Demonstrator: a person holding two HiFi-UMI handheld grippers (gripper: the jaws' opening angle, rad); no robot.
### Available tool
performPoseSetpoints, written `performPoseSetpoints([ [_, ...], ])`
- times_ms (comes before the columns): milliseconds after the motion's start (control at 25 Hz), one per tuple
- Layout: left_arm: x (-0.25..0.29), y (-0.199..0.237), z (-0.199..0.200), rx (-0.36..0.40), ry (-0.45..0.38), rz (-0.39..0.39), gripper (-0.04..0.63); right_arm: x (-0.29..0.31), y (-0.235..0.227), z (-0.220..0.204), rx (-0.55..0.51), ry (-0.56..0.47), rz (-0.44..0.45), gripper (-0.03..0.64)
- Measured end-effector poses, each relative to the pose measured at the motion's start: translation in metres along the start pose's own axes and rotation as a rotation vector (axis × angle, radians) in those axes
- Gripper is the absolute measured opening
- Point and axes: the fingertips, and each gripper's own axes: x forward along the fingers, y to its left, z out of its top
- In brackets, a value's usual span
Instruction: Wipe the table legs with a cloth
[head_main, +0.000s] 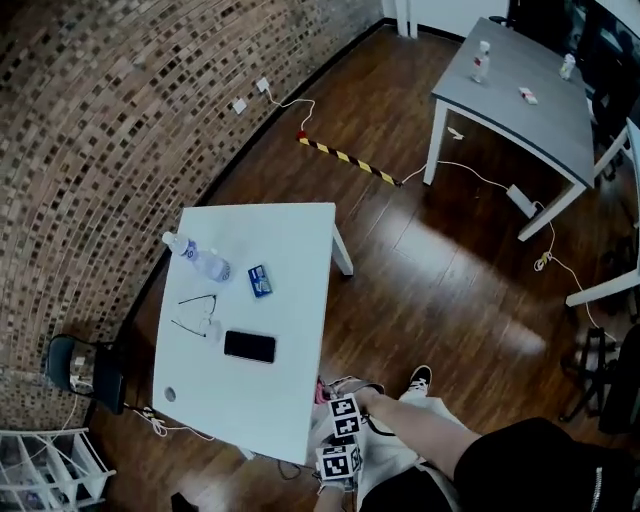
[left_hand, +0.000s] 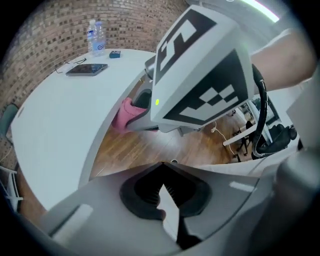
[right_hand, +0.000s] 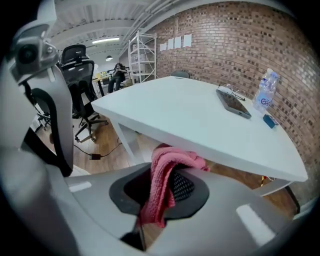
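Your R tongs (right_hand: 164, 196) are clamped on the pink cloth (right_hand: 169, 164) just under the desk (right_hand: 200, 120) edge, L tongs (left_hand: 162, 192) closed on nothing; the nearest desk leg (right_hand: 125, 140), upright, lies ahead-left of the cloth, so R's closer.

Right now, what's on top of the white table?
A bottle, a blue packet, glasses and a phone are on the table. Nothing covers them. In the head view the tabletop hides most of the legs.
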Motion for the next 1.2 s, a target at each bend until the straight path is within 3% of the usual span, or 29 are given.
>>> performPoseSetpoints([
  [280,0.021,0.004,0.107,-0.108,-0.104,0.004,0.0,-0.022,-0.091,-0.041,-0.05,0.076,0.025,0.049],
  [600,0.033,0.019,0.206,-0.085,-0.113,0.012,0.0,-0.057,-0.195,-0.079,-0.012,0.131,0.012,0.051],
  [800,0.038,0.014,0.246,-0.035,-0.097,-0.011,0.0,-0.066,-0.251,-0.103,0.036,0.172,-0.043,0.051],
  [1200,0.057,0.009,0.308,-0.076,-0.068,-0.005,0.0,-0.087,-0.364,-0.146,0.132,0.178,-0.114,0.051],
])
